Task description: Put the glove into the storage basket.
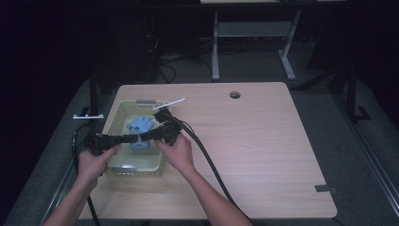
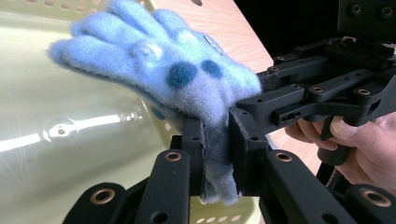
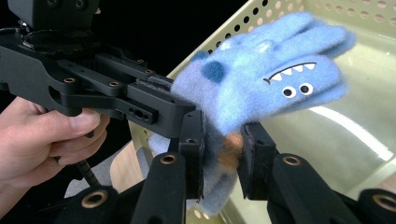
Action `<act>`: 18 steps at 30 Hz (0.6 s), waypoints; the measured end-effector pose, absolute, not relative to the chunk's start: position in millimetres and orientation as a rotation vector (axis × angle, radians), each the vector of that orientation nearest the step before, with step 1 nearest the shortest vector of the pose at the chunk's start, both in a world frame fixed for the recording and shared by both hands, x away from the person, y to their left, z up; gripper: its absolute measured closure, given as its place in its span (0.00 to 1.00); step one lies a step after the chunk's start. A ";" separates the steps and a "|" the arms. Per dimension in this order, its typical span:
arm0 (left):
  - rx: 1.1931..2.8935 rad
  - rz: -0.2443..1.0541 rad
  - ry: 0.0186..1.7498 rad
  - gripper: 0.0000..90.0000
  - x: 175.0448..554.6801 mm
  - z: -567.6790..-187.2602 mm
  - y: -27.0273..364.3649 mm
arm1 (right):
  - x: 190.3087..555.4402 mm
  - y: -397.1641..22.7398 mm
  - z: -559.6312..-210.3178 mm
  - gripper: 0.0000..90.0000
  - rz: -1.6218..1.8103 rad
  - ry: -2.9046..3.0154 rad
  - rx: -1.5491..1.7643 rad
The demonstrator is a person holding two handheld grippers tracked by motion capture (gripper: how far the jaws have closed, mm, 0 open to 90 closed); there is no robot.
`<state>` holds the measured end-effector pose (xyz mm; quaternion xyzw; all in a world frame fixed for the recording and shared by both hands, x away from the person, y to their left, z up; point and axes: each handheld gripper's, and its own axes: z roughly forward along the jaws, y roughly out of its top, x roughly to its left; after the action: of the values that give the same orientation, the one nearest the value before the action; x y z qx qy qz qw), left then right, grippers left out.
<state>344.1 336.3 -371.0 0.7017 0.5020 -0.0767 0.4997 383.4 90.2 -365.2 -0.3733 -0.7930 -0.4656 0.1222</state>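
A fluffy light-blue knitted glove [image 1: 140,128] with darker blue spots is held above the inside of a pale yellow-green perforated plastic basket [image 1: 115,118], which stands on the left part of a light wooden table [image 1: 244,141]. In the high view the black left gripper [image 1: 136,139] is seen reaching in from the left over the basket, and the black right gripper [image 1: 143,136] from the right, so that their tips meet at the cuff end of the glove. In the left gripper view the cuff of the glove [image 2: 159,65] is pinched between that gripper's two jaws, which are closed on the fabric, while the fingers of the glove spread up and to the left over the glossy basket wall [image 2: 70,154]; the right gripper [image 2: 247,109] is seen coming in from the right, its jaw tips set against the same cuff. In the right gripper view the glove [image 3: 266,88] is likewise clamped at the cuff between the jaws, and a printed face with white teeth and two round eyes is shown on it; the left gripper [image 3: 182,109] is seen entering from the left, held by a hand [image 3: 42,135]. The glove is thus gripped by both grippers at once, clear of the basket floor.
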 end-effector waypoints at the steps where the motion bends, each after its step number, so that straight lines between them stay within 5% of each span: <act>1: 1.697 -0.186 1.214 0.86 344.1 -371.0 336.3 | 383.4 90.2 -365.2 0.82 -1.359 -2.314 -1.089; 18: 1.756 -0.221 1.292 0.87 357.2 -388.1 346.7 | 394.3 106.9 -391.4 0.82 -1.299 -2.294 -1.107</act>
<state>357.2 346.7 -388.1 0.7127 0.5244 -0.0895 0.4572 394.3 106.9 -391.4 -0.3834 -0.7944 -0.4496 0.1406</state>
